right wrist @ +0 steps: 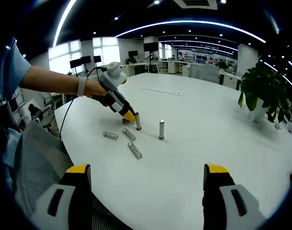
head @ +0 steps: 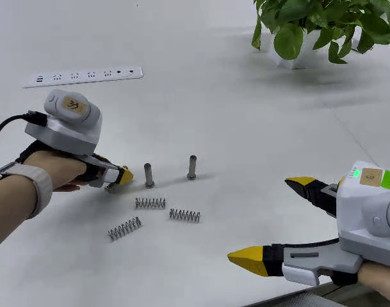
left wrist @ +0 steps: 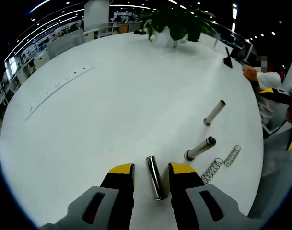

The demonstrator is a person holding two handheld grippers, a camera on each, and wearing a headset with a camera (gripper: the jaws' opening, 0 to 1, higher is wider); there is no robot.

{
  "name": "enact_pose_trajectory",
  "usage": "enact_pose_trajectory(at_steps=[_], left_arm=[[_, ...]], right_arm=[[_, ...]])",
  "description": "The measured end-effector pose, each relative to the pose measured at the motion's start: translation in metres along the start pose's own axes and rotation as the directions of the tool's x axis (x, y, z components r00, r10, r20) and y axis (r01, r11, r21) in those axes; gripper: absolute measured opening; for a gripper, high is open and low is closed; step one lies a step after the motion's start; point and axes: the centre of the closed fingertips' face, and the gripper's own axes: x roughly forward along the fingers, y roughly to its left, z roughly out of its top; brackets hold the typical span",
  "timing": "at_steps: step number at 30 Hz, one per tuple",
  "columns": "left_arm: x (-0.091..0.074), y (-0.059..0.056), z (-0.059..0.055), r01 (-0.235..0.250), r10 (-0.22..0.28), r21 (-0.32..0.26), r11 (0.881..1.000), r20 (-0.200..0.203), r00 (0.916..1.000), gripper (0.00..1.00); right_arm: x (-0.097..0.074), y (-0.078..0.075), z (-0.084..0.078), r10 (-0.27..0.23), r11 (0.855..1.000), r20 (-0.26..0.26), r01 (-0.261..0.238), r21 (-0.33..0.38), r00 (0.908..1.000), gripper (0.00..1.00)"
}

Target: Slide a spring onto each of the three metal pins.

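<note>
Three springs [head: 150, 203] are seen loose in the middle of the bench [head: 214, 96], none fitted. One pin [left wrist: 155, 178] is straddled by the narrowly parted left claw [left wrist: 151, 168]; the right claw [head: 264, 220] is held wide and empty. A spring must be gripped next.

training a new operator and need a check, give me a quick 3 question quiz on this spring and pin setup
1. How many springs lie loose on the table?
2. True or false: no pin carries a spring yet.
3. The right claw is: A open, B shut on a spring.
Key: 1 three; 2 true; 3 A.
</note>
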Motion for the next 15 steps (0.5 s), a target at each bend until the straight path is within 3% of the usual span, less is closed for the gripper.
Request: enact_pose_trajectory(at_steps=[3,7,15], left_arm=[[-0.0005,0.0010,0.0002,-0.019,0.022,0.074,0.997,-0.034,0.9992,0.28],[0.0001,0.0019,-0.0007,-0.033,0.044,0.128,0.991,-0.085,0.9954,0.26],[0.0023,0.0007,0.0009,-0.011,0.041,0.162,0.987,-0.184,0.9821,0.21]], right_arm=[[-0.0001,0.0001,0.0006,0.001,1.000,0.003,-0.001,0.001,1.0000,0.99],[0.0006,0.0006,0.0008,0.001,1.000,0.006,-0.001,0.004,1.0000,0.99],[0.0023,0.0050,0.0002,0.011,1.000,-0.002,-0.011,-0.001,0.9999,0.99]])
